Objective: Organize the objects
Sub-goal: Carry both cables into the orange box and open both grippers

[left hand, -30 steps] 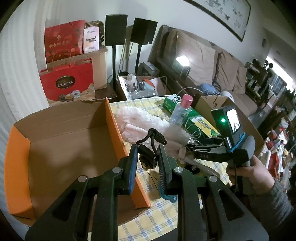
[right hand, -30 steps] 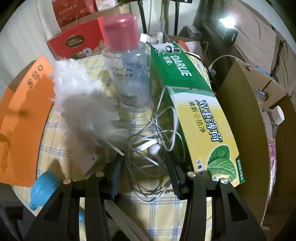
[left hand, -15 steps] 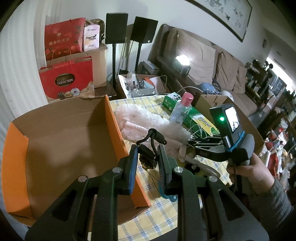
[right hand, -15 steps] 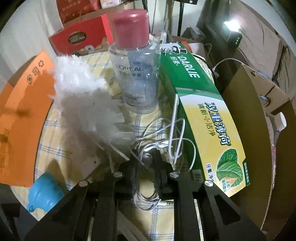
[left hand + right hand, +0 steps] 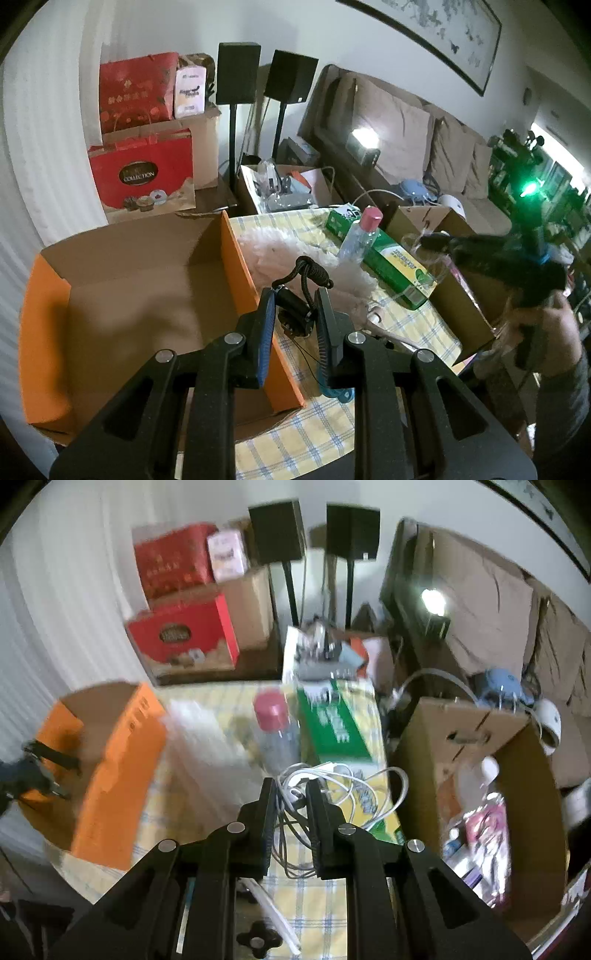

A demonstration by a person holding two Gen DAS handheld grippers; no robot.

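Note:
My left gripper (image 5: 293,295) is shut on a small black flashlight (image 5: 295,304) with a black cord loop, held just right of the orange cardboard box's (image 5: 236,280) right wall. My right gripper (image 5: 290,788) is shut on a tangle of white earphone cable (image 5: 343,786), lifted above the checked tablecloth (image 5: 314,897). In the left wrist view the right gripper (image 5: 428,242) is raised over the brown box at the right. A clear bottle with a pink cap (image 5: 360,240), a green toothpaste carton (image 5: 391,266) and a white feather duster (image 5: 280,251) lie on the table.
An open brown cardboard box (image 5: 476,716) with items stands right of the table. A blue object (image 5: 336,391) lies under my left gripper. Red gift bags (image 5: 144,177), two speakers on stands (image 5: 236,74) and a sofa (image 5: 406,125) are behind the table.
My right gripper closed on the earphone cable, lifted it off the table and swung up and to the right. My left gripper kept its hold and barely moved.

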